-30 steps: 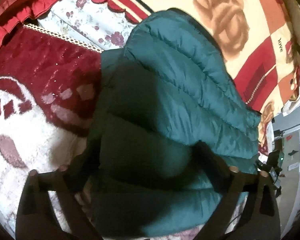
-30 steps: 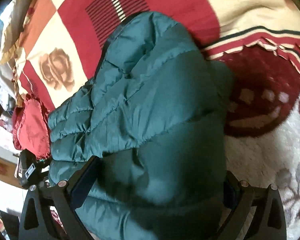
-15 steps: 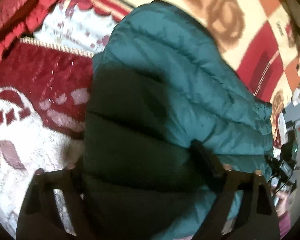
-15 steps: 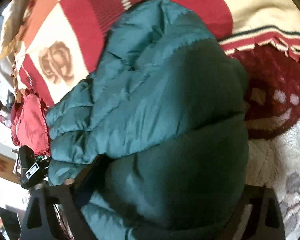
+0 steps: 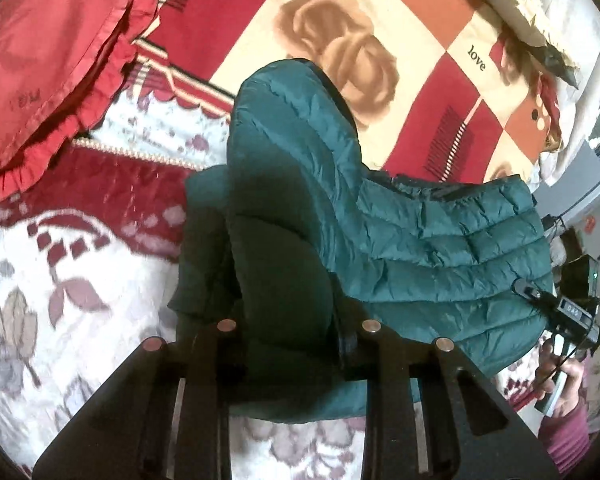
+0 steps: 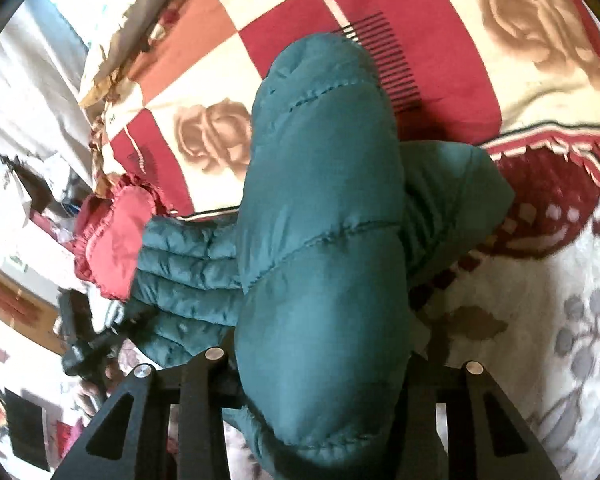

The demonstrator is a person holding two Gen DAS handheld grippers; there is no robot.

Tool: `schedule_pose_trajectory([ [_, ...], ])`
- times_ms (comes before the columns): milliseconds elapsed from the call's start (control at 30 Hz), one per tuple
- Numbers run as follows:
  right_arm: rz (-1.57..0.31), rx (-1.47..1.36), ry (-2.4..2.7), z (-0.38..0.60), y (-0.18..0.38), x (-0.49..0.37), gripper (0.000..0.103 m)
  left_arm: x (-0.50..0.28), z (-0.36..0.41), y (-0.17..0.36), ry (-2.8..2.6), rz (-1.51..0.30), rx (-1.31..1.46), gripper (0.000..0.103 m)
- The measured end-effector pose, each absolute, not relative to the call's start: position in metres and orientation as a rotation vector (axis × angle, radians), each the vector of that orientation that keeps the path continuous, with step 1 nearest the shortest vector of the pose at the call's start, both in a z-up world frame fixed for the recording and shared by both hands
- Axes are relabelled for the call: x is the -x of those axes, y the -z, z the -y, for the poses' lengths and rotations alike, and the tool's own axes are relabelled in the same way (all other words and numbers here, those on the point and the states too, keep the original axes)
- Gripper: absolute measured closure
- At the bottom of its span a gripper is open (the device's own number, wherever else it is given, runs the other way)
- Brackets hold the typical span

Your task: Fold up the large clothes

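Observation:
A teal quilted puffer jacket [image 5: 420, 240] lies on the bed, its near part pulled up into a thick ridge. My left gripper [image 5: 290, 336] has its jaws closing, and a bunched fold of the jacket is pinched between its fingers. In the right wrist view the jacket [image 6: 320, 220] rises as a fat roll, squeezed between the closing jaws of my right gripper [image 6: 320, 364]. The right gripper [image 5: 572, 316], in a person's hand, shows at the jacket's far side in the left wrist view. The fingertips are hidden by the padding.
A red ruffled pillow [image 5: 40, 72] lies at the upper left. The bed carries a rose-patterned patchwork blanket [image 5: 340, 40] and a white-and-maroon floral blanket [image 5: 60, 280]. A red cushion [image 6: 116, 248] and room clutter lie beyond the bed's edge.
Both grippers went from wide open to closed on the jacket's near edge and rose with it. The jacket has bunched from a flat spread into a raised ridge.

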State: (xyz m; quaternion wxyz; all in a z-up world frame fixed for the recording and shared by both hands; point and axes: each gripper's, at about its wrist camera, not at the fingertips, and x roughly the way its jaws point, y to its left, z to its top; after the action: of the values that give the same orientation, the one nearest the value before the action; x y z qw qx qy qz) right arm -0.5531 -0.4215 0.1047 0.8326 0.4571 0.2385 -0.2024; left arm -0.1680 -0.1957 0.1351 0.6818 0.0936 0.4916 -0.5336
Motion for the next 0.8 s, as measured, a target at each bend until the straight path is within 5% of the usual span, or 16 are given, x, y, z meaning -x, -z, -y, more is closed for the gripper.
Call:
schedule_pose_trajectory([
  [567, -0.481, -1.269, 0.492, 0.389, -0.04, 0.655, 0.062, 0.233, 0.153, -0.138, 1.264, -1.11, -0.332, 0.078],
  [700, -0.56, -1.177, 0.673, 0.391, -0.038, 0.656, 0.021, 0.22, 0.163, -0.115, 1.191, -1.15, -0.337, 0.063],
  [800, -0.594, -1.053, 0.769, 0.389, -0.067, 0.659, 0.019, 0.211, 0.159, -0.115, 1.164, -1.17, -0.325, 0.055],
])
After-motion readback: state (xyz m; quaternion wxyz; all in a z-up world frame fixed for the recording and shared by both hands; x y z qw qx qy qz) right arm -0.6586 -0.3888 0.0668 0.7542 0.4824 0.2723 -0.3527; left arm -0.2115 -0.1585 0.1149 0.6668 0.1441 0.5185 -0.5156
